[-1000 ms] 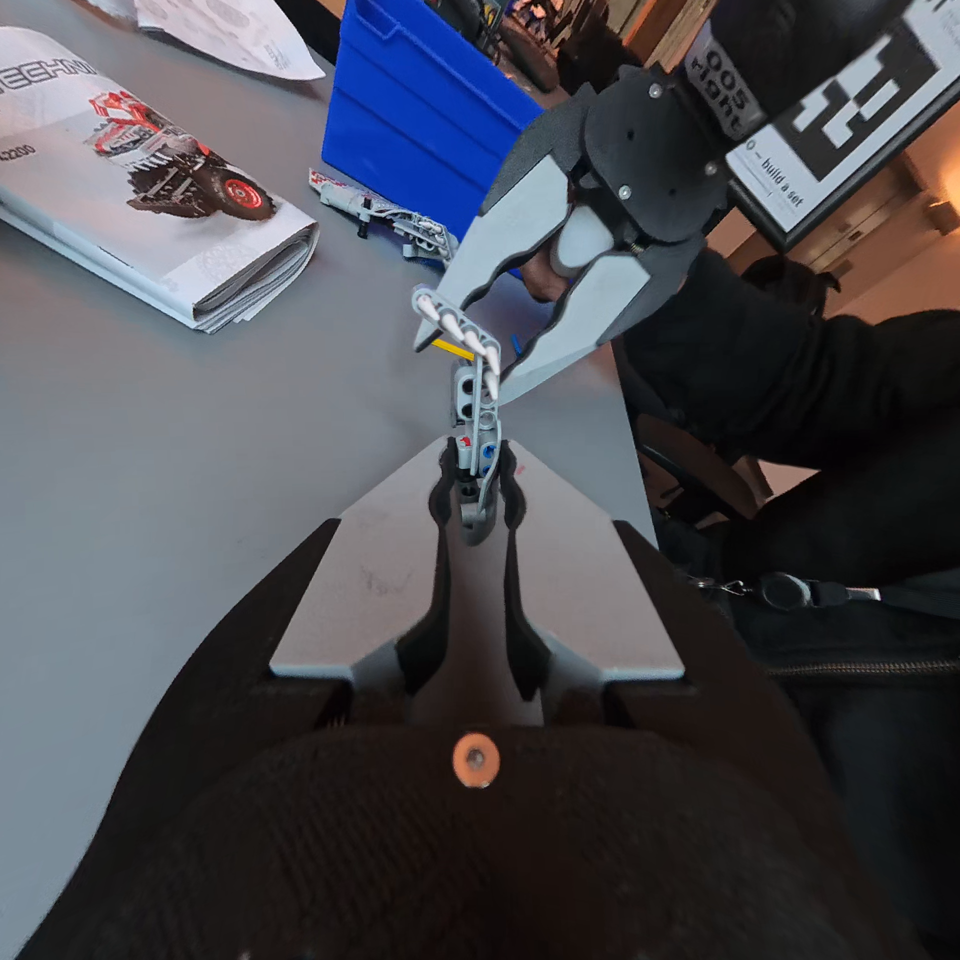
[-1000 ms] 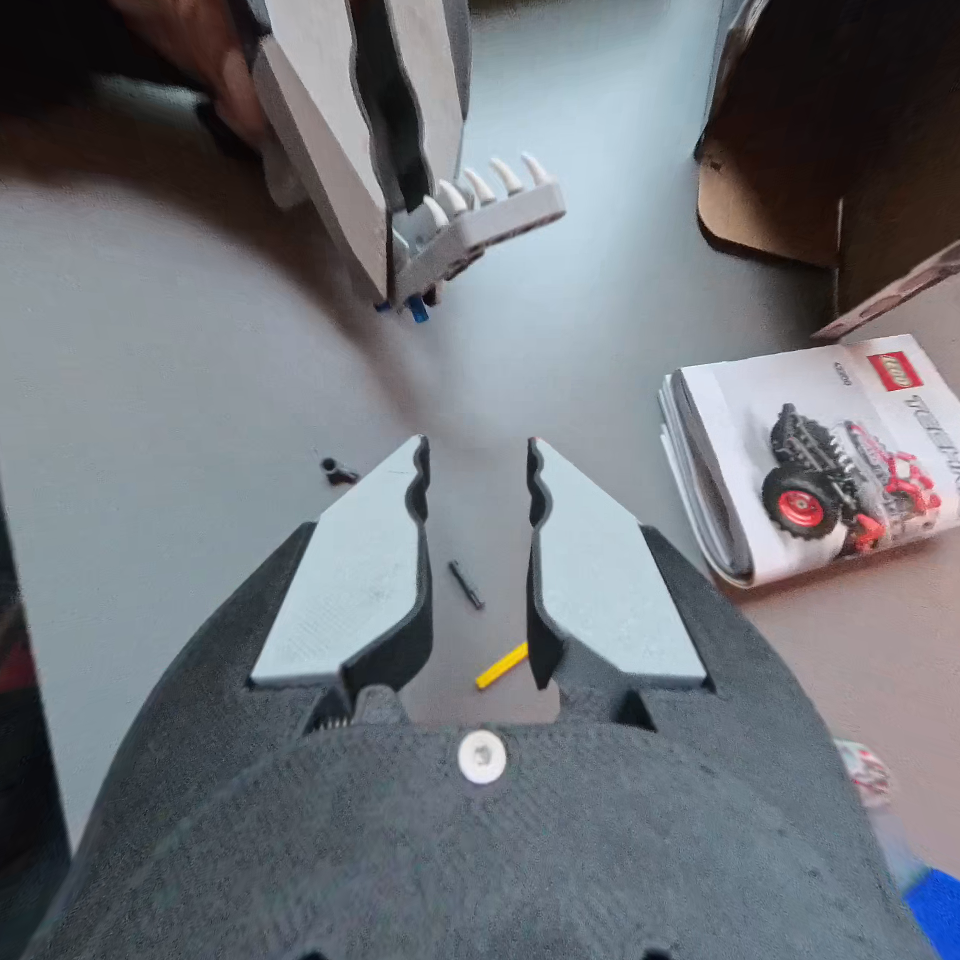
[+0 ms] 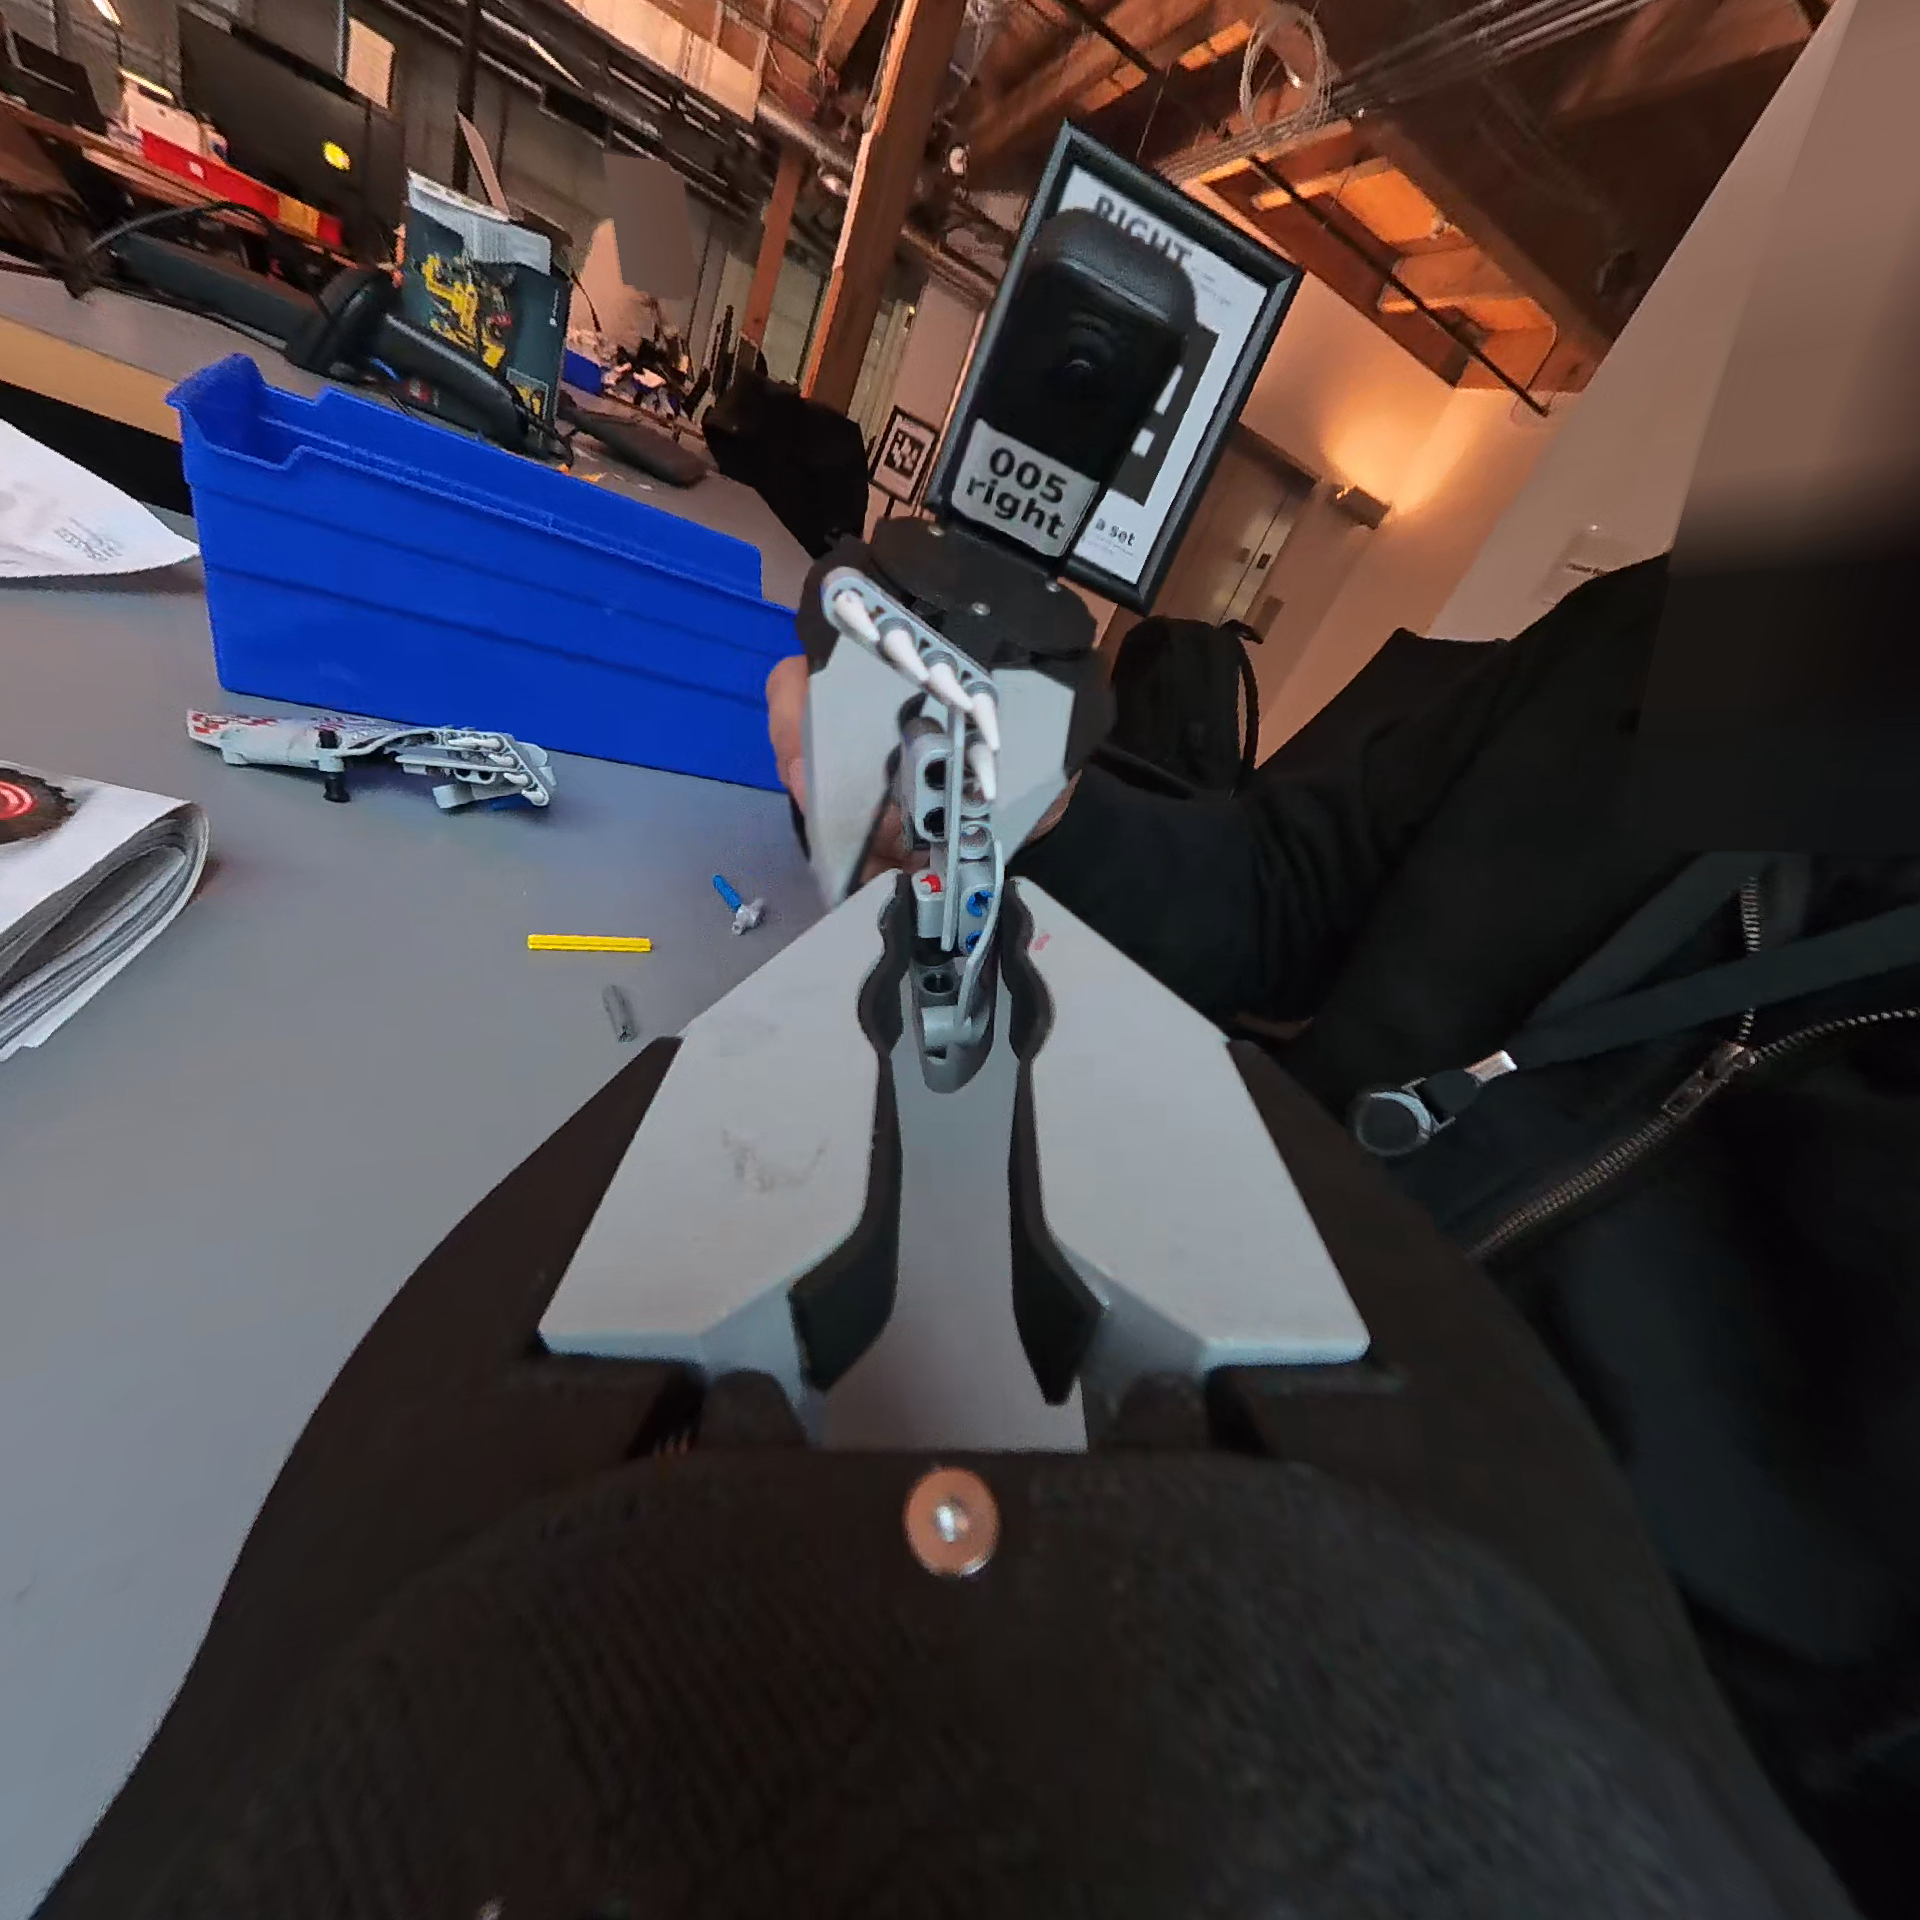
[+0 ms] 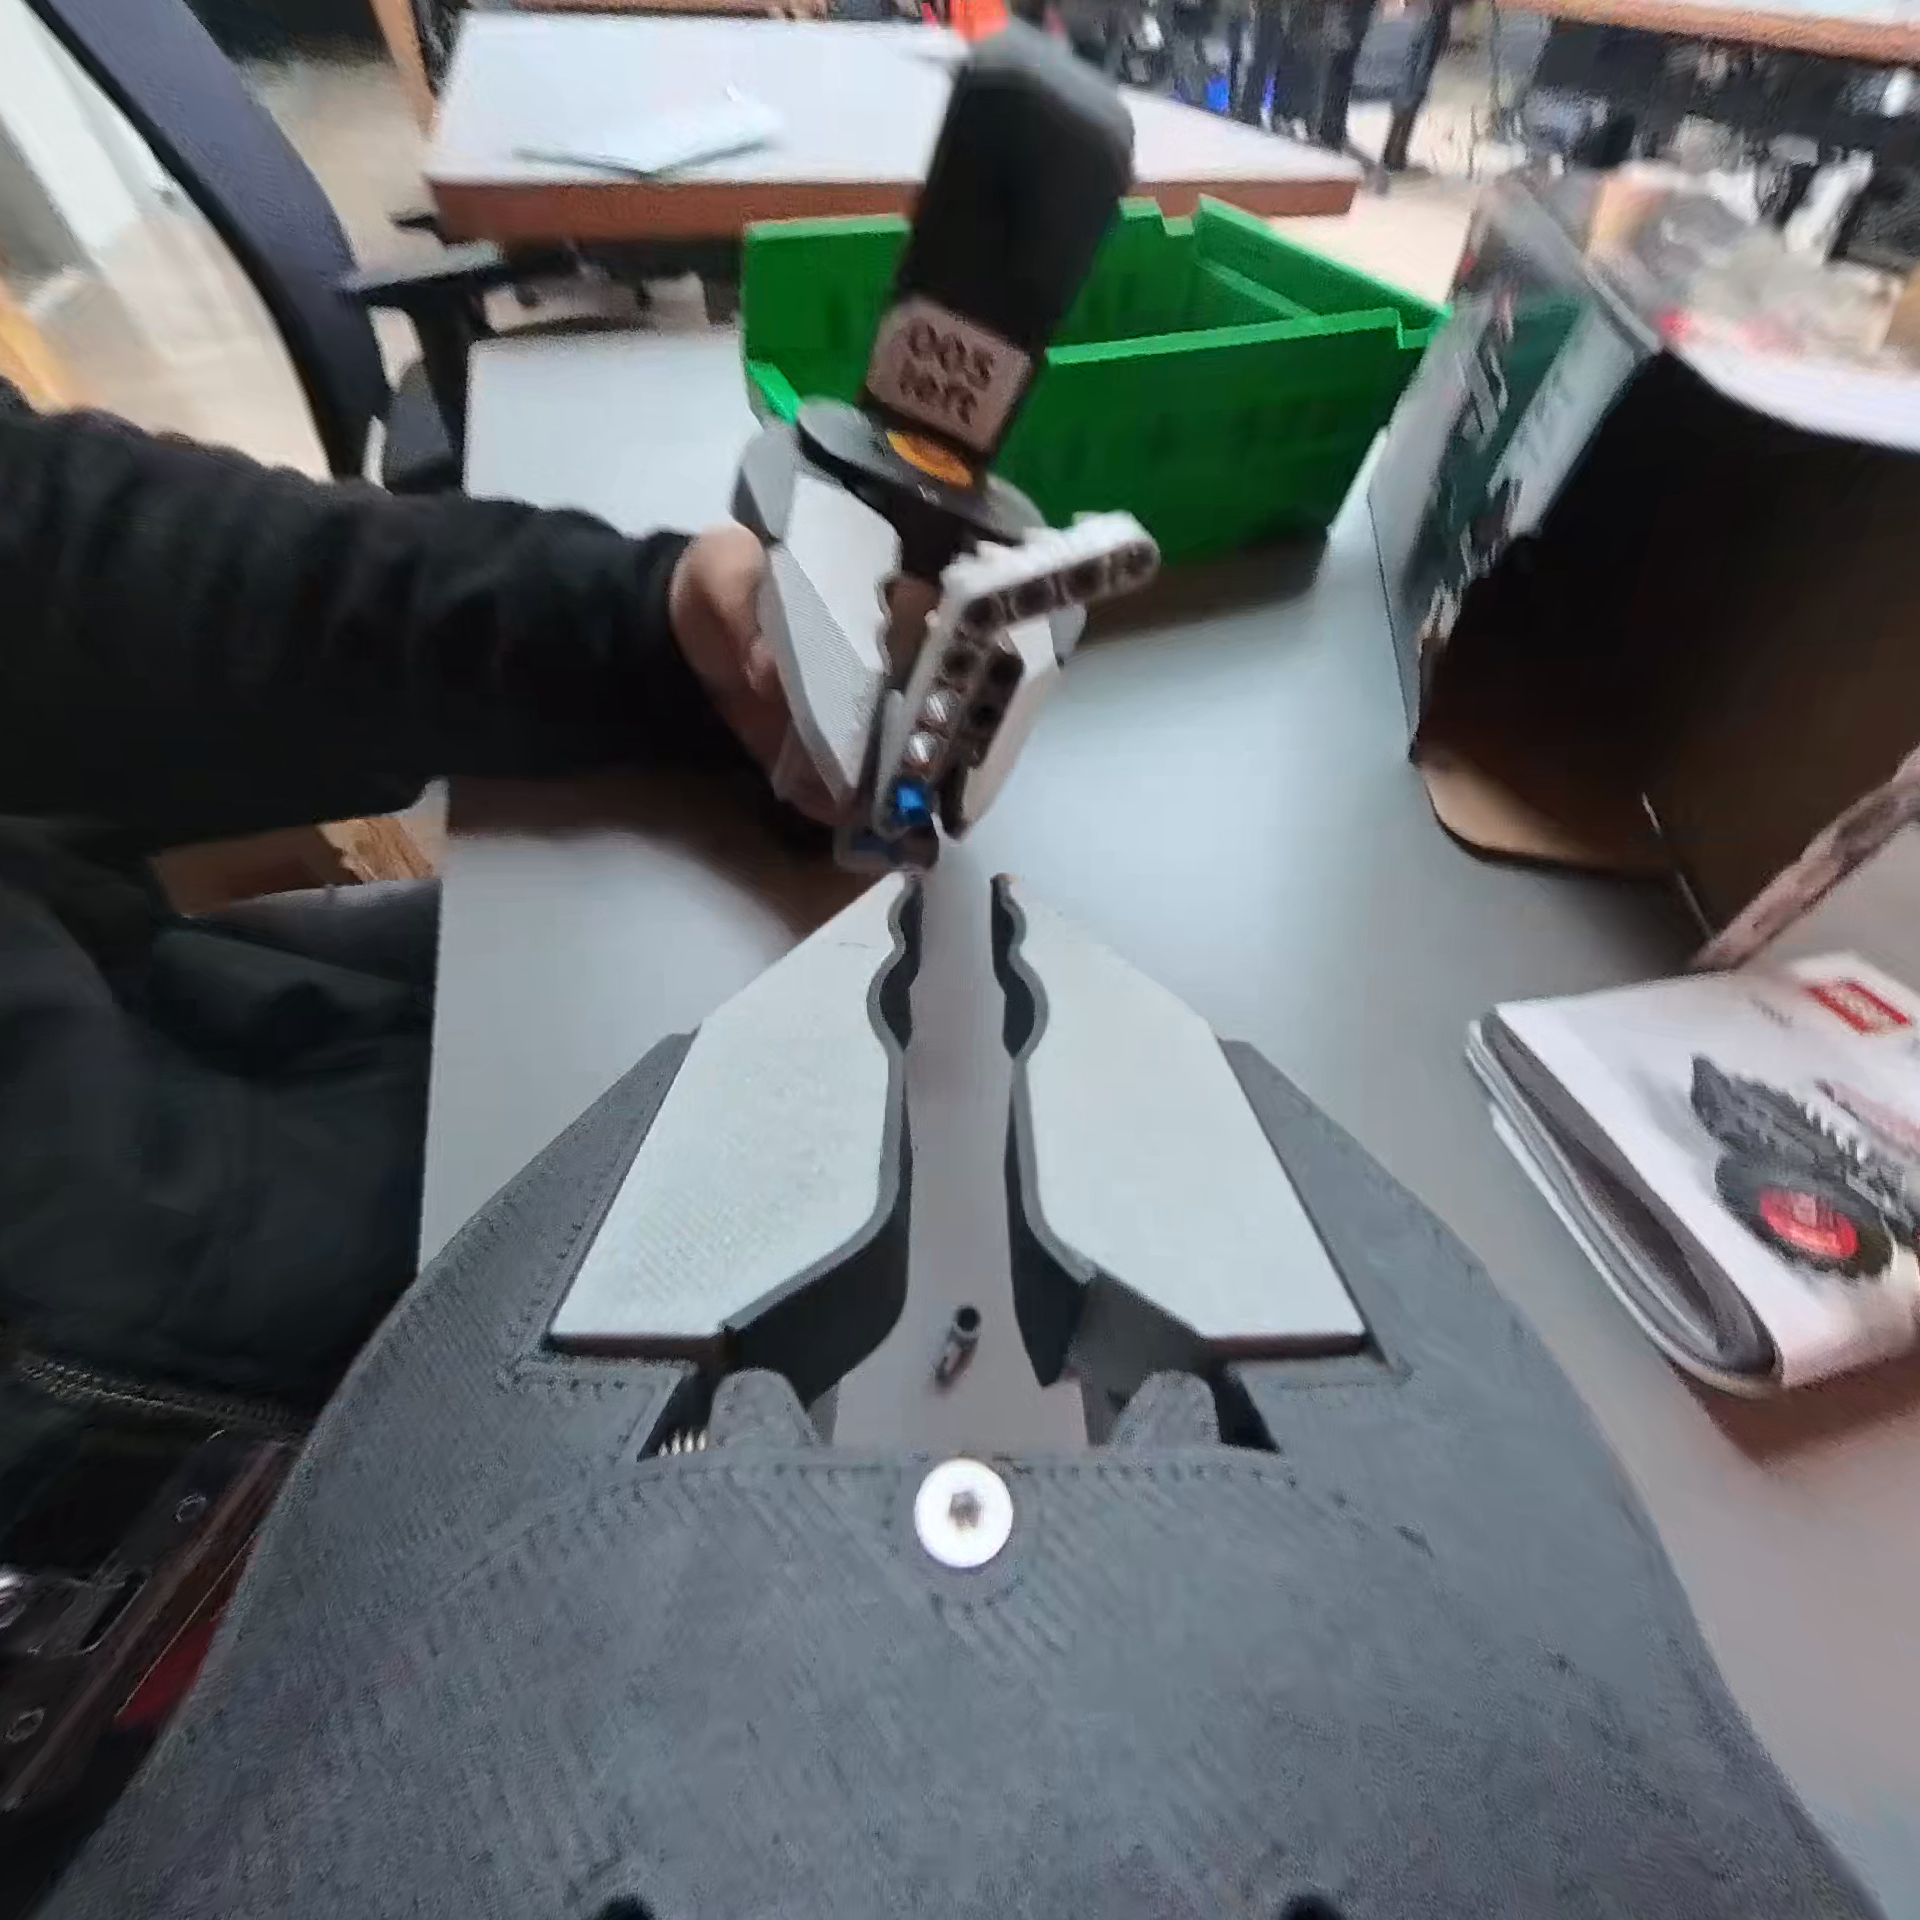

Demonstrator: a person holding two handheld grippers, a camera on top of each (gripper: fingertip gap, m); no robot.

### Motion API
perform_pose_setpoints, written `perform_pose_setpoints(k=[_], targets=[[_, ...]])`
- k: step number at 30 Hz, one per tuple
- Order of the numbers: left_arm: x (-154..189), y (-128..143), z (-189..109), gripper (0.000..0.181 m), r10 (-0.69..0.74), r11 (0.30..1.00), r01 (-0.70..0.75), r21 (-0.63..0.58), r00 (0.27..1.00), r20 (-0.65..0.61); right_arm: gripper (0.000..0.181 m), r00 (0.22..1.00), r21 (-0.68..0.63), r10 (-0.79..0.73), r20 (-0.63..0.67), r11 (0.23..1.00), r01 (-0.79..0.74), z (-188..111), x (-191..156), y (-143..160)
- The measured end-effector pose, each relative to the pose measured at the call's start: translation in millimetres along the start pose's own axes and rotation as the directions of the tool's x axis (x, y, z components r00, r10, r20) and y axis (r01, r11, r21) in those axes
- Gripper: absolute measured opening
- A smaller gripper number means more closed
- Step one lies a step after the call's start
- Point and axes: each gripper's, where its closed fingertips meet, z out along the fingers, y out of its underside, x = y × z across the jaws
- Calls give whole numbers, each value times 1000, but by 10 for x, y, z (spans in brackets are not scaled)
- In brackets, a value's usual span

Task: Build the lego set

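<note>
My left gripper is shut on a grey lego assembly with a row of white teeth on top, and holds it upright above the grey table. In the right wrist view the same assembly shows blurred, held in the left gripper. My right gripper is open and empty, its tips just short of the assembly's lower end. In the left wrist view its fingers stand on both sides of the assembly, behind it.
On the table lie a yellow axle, a blue pin, a grey pin, a black pin and a second toothed assembly. Also there: a blue bin, a green bin, an instruction booklet and a cardboard box. A person sits at the edge.
Both grippers have tilted up from looking down at the table to nearly level. The right gripper now faces the left head on. The left still holds the assembly.
</note>
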Motion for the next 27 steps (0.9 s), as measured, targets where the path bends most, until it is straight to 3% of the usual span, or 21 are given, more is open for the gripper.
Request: perform_pose_setpoints(k=[1,8,11,14,16,20,23,27], targets=[[3,-8,2,14,-12,1000,12,10,1000,-3,8,1000,19,-12,17,1000,12,0,-13,-39],[-96,47,32,14,-67,997,68,-22,997,47,6,997,116,-55,61,992,47,-45,-17,-104],[-146,101,68,14,-73,995,78,-60,994,83,24,993,132,64,96,988,-76,-37,55,-98],[-171,162,110,14,-66,992,77,-103,992,108,30,968,138,191,164,967,-214,19,82,-90],[-187,215,141,13,-45,988,64,-141,990,132,14,962,136,197,189,965,-225,48,79,-62],[-287,252,121,28,-36,983,72,-167,977,209,13,952,140,246,184,952,-273,47,206,-49],[-275,150,26,39,-54,991,77,-113,979,195,12,913,226,290,286,906,-358,-70,306,-250],[-266,-82,-134,24,-93,996,91,24,982,167,12,873,276,199,445,897,-345,-177,216,-395]])
